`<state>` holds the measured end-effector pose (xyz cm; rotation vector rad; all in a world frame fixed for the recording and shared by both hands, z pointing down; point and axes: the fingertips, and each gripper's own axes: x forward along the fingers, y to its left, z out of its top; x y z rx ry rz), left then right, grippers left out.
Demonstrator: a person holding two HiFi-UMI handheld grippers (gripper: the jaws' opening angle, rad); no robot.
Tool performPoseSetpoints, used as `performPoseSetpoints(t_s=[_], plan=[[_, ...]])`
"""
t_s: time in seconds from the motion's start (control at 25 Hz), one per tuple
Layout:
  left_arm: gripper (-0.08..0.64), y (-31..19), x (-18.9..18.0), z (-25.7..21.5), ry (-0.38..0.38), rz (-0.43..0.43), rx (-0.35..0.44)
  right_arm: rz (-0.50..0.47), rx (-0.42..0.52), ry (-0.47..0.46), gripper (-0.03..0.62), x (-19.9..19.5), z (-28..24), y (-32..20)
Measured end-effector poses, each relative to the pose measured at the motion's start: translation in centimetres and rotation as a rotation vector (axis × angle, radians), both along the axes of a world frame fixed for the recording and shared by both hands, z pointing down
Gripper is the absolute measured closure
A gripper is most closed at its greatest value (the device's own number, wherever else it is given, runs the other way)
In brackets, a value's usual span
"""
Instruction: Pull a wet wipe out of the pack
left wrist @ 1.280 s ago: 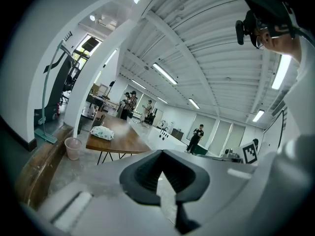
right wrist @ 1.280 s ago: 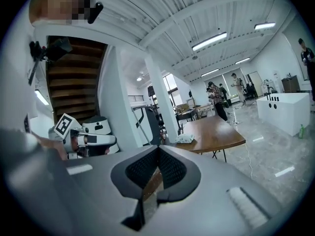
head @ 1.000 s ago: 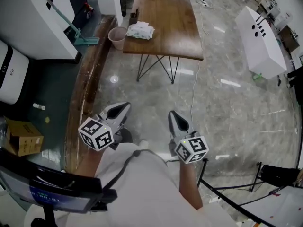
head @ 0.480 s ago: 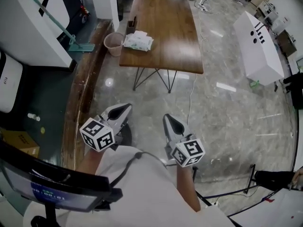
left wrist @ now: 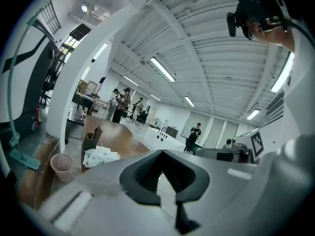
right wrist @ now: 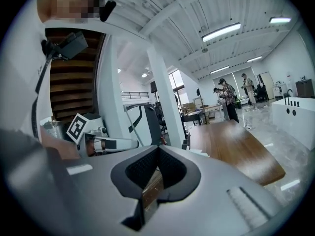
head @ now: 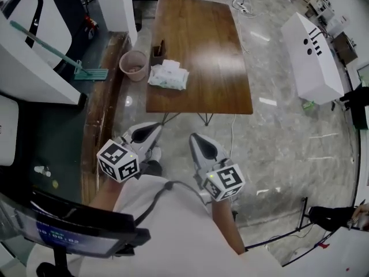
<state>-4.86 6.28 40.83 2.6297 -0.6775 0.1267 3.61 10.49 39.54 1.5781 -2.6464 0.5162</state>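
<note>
Okay, nearest first. Left gripper point(head: 151, 129) and right gripper point(head: 196, 138) are both held out in front of the person, short of the table's point(head: 207, 51) near edge and over the floor. Left gripper view: jaws pressed together, nothing between them. Right gripper view: same, jaws together and empty. Neither touches anything.

The pack of wipes point(head: 168, 77) lies flat on the table's left side, near the near-left corner, well apart from both grippers. It also shows in the left gripper view point(left wrist: 101, 156). A white bit sits at the pack's far edge; can't tell if it's a wipe sticking out or the flap.

A small brown box point(head: 157, 49) is on the table just beyond the pack. A pink bin point(head: 133, 65) stands on the floor just beside the table's left edge.

Handling, as a guess:
- The pack is probably light, soft film, crinkly and a bit slick, so it'll likely slide or lift when a wipe is tugged.
- One gripper should press the pack's end down.
- The other should pinch the wipe at the top opening.
- The wipe is thin, damp and floppy and may tear, so pull slow and upward.
- Both jaws need to open first.
</note>
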Motion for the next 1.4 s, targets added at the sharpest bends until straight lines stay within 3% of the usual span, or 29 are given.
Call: performPoseSetpoints(t_s=[0.36, 0.72, 1.08, 1.4], plan=[[0.555, -11.3, -0.1, -0.6, -0.022, 0.066, 0.045, 0.040, -0.002, 0.026, 0.584, -1.7, -0.6, -11.6], [0.555, -16.2, -0.7, 0.4, -0.031, 0.100, 0.039, 0.025, -0.049, -0.005, 0.584, -3.1, 0.3, -16.6], [0.557, -17.9, -0.3, 1.5, -0.042, 0.041, 0.003, 0.043, -0.047, -0.035, 0.584, -0.6, 0.7, -18.2], [0.557, -20.6, 1.1, 1.9, -0.071, -0.079, -0.002, -0.136, -0.017, 0.027, 0.584, 0.1, 1.5, -22.8]])
